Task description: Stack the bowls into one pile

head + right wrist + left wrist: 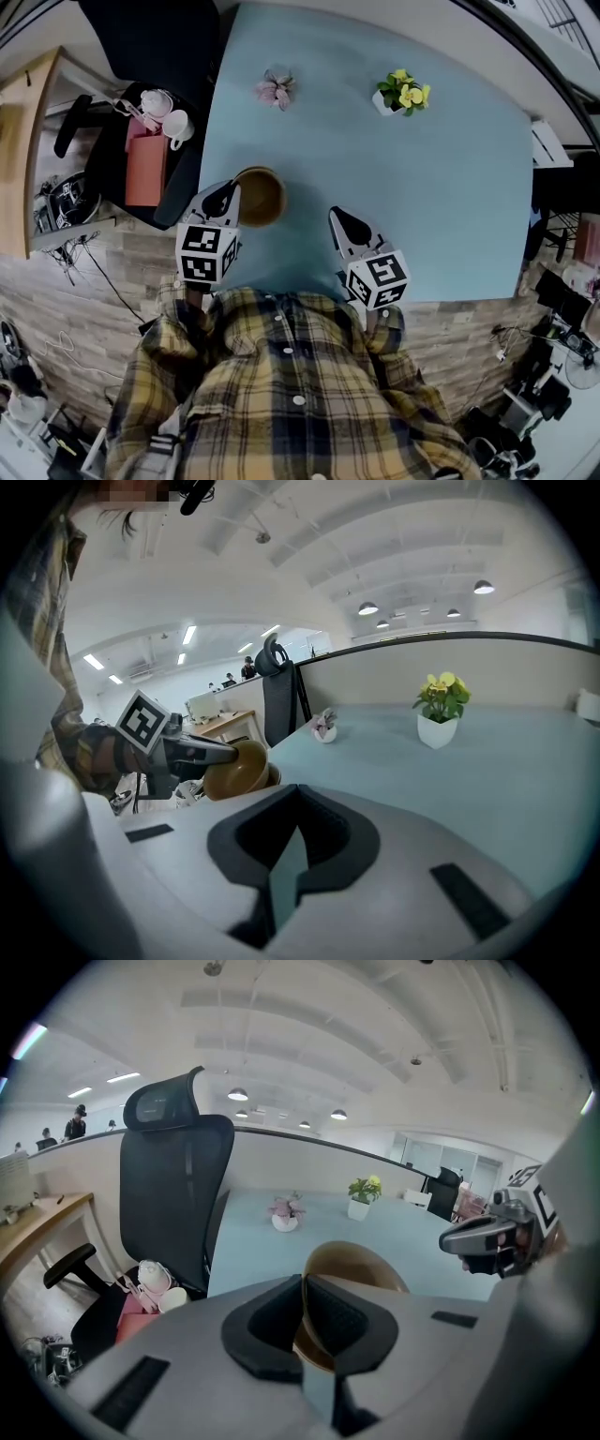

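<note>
Left hand-held gripper (pixel 223 197) pinching brown bowl (pixel 262 195) rim; right hand-held gripper (pixel 341 221) closed, empty.

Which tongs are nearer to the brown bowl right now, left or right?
Left. The left tongs are shut on the brown bowl's rim. The right tongs, shut and empty, hang apart from it, off to its right above the table.

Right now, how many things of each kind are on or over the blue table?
Brown bowls: 1
Flower pots: 2 (pink flowers, yellow flowers)
Grippers: 2 (left gripper, right gripper)
Total: 5
</note>
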Demonstrator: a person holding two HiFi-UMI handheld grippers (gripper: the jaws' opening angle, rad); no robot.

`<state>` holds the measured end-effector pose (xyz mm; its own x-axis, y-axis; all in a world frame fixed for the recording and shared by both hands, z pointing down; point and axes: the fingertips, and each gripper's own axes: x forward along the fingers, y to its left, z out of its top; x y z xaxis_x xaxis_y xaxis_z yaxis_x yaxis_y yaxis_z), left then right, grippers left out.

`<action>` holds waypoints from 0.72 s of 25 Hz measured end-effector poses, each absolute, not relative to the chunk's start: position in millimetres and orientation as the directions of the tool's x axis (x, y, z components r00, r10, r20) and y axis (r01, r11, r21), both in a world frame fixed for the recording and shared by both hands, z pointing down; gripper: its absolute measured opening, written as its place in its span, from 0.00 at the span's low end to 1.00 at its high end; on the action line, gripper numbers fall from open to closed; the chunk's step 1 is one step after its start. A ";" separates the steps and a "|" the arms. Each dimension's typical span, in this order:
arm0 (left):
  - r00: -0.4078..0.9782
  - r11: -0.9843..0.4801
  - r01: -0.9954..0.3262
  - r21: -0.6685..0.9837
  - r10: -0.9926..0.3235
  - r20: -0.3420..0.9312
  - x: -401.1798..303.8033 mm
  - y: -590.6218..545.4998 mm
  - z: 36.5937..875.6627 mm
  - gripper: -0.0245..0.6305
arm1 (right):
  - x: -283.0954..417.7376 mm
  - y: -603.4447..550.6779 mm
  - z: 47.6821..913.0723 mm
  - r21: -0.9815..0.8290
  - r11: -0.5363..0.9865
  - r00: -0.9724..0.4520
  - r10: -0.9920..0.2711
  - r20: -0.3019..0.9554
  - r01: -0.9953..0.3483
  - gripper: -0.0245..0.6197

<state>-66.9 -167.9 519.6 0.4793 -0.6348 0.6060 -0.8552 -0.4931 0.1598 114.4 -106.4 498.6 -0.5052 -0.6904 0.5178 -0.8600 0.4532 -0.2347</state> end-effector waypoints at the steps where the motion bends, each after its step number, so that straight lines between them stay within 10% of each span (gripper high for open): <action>1: 0.479 -0.492 -0.855 0.163 -0.629 0.612 -67.5 -168.2 523.5 0.05 | 114.6 -106.8 499.6 -0.235 0.450 -0.502 -0.689 0.522 -0.862 0.05; 18: 0.467 -0.486 -0.858 0.166 -0.605 0.644 -68.7 -170.2 550.6 0.13 | 105.6 -111.7 509.8 -0.247 0.445 -0.502 -0.664 0.554 -0.861 0.04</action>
